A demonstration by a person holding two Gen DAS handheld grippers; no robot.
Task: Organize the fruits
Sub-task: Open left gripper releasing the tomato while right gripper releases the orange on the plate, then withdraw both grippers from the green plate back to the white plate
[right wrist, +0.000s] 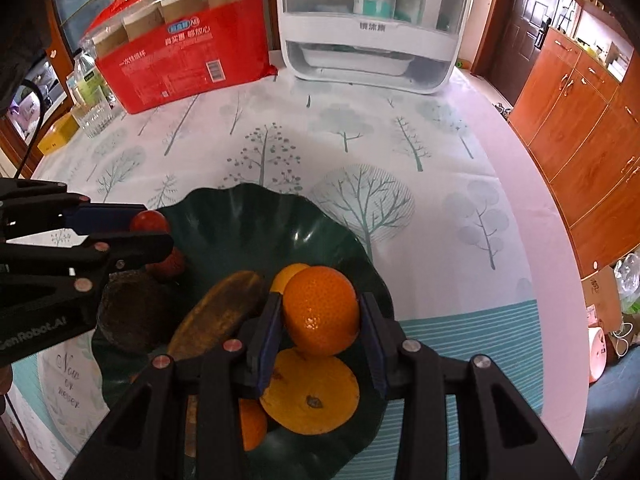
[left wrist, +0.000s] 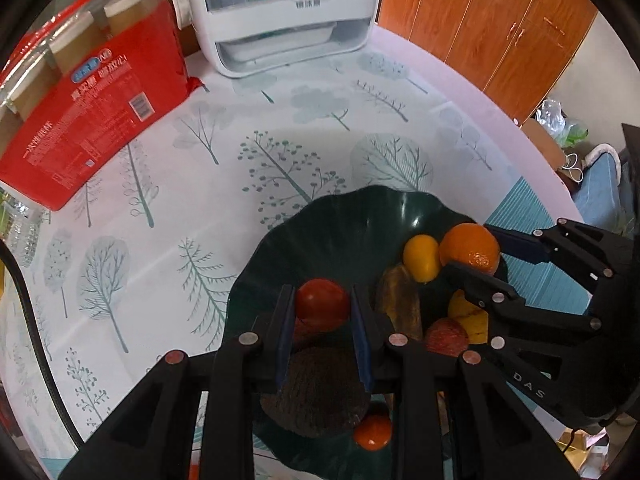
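Observation:
A dark green wavy-rimmed bowl (left wrist: 360, 216) (right wrist: 248, 216) stands on the tree-print tablecloth with several fruits in it. Over its left side, my left gripper (left wrist: 322, 292) is shut on a small red fruit (left wrist: 322, 304) (right wrist: 150, 220). To the right, my right gripper (right wrist: 321, 300) is shut on an orange (right wrist: 320, 312) (left wrist: 470, 248) held just above the pile. Beneath the orange lie a large yellow-orange fruit (right wrist: 312, 392) and a brown oblong fruit (right wrist: 220, 312). A yellow fruit (left wrist: 420, 258), a red apple (left wrist: 446, 336) and a dark brown round fruit (left wrist: 316, 388) also rest in the bowl.
A red pack of paper cups (right wrist: 180, 56) and a white countertop appliance (right wrist: 372, 40) stand at the table's far side. A water bottle (right wrist: 90, 92) and a yellow box (right wrist: 56, 136) are at the far left. The table edge curves on the right, with wooden cabinets (right wrist: 580, 120) beyond.

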